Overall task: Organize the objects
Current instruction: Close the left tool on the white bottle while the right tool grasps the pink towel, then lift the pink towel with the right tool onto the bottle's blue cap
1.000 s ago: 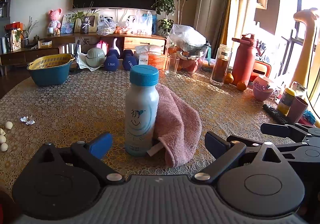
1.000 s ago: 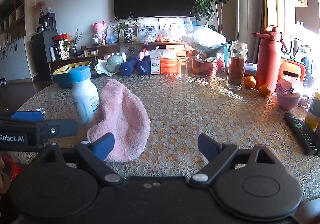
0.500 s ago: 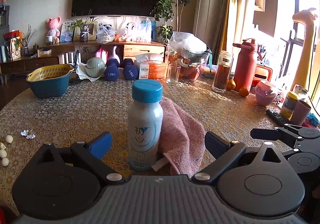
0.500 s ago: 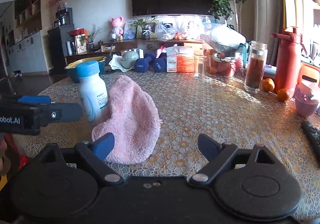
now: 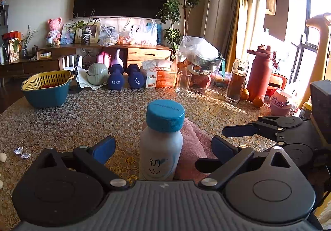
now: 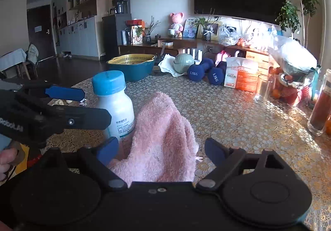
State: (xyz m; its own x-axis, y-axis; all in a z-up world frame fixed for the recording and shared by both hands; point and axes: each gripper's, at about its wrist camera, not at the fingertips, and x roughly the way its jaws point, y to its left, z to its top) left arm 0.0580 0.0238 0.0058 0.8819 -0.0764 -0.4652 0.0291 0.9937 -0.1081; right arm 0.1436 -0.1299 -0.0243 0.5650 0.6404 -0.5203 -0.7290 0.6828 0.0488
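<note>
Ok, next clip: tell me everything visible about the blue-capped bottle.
The bottle is white, plastic-looking, with a ribbed blue screw cap, closed. Teal characters mark one side, small print another. It stands upright on the patterned table, between the open fingers of the left tool, apparently ungripped. The pink towel leans against its side.

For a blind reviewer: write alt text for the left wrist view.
The open left gripper straddles an upright white bottle with a blue cap, not yet touching it. A pink towel lies against the bottle's right side on the patterned table, with the right gripper alongside.
</note>
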